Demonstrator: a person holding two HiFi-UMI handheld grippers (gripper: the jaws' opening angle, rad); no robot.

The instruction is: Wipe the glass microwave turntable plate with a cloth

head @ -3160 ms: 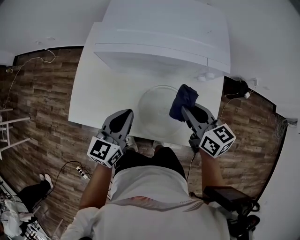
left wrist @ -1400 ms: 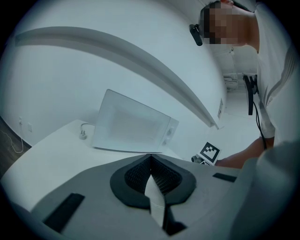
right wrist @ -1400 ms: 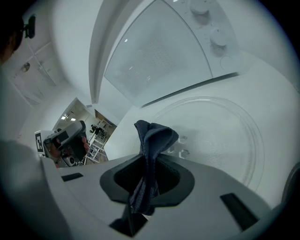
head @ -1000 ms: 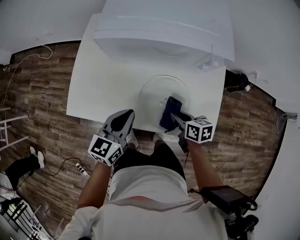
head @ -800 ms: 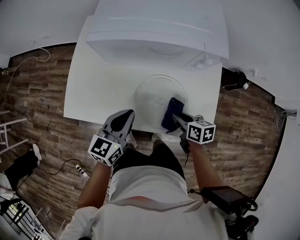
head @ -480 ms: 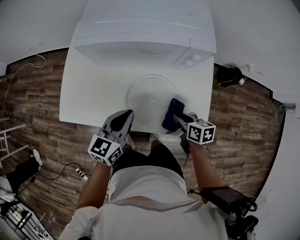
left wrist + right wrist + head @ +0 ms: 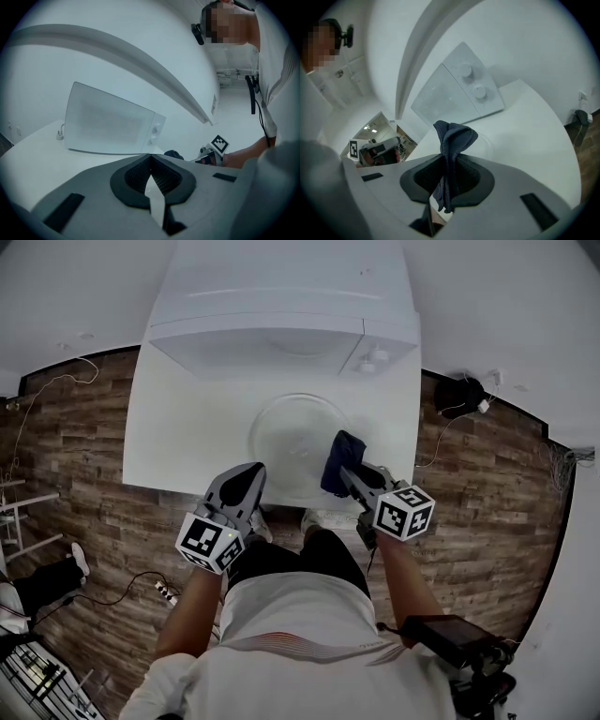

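Right tool (image 7: 346, 473) pinches dark cloth (image 7: 341, 452) (left tool (image 7: 250, 471) closed, empty).

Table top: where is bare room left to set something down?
The widest bare patch of table lies left of the glass plate, before the microwave. Crowded: the plate's right side, where the right gripper holds the cloth.

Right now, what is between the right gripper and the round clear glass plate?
A dark blue cloth, pinched in the right gripper, over the glass plate's right side; the head view shows it.
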